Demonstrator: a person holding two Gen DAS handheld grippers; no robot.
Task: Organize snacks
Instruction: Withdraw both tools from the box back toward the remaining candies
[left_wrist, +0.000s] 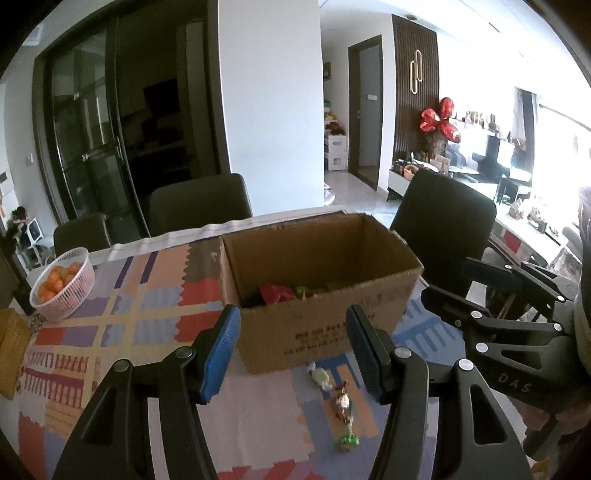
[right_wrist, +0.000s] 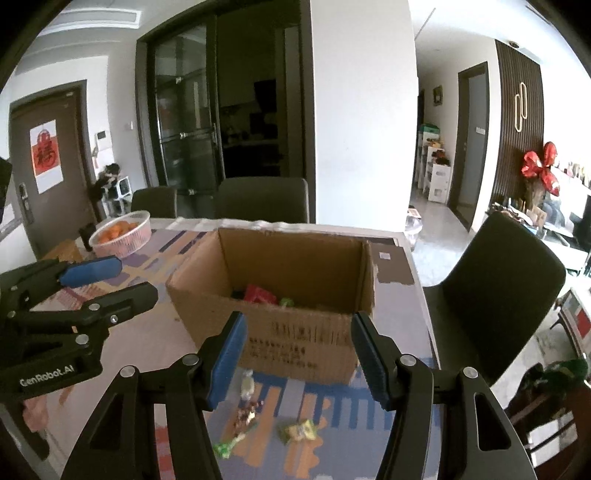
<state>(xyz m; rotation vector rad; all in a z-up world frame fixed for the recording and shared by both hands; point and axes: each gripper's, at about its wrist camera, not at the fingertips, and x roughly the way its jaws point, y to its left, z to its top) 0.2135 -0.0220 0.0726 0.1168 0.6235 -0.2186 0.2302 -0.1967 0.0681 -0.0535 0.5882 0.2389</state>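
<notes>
A cardboard box (right_wrist: 280, 295) stands open-topped on a dining table (left_wrist: 155, 306), snack packets (right_wrist: 260, 293) lying inside it. Wrapped candies (right_wrist: 248, 413) lie on the tablecloth just before the box. A basket of oranges (left_wrist: 64, 282) sits well to the box's left, near the far edge. Chairs (left_wrist: 201, 205) stand behind the table, another chair (right_wrist: 495, 288) at its right.

Most of what lies in the cardboard box (left_wrist: 317, 258) beyond the left gripper (left_wrist: 291, 350) is hidden by its near wall, the printing there is blurred beyond reading, and the yellow object (left_wrist: 11, 350) is cut off by the frame edge.
</notes>
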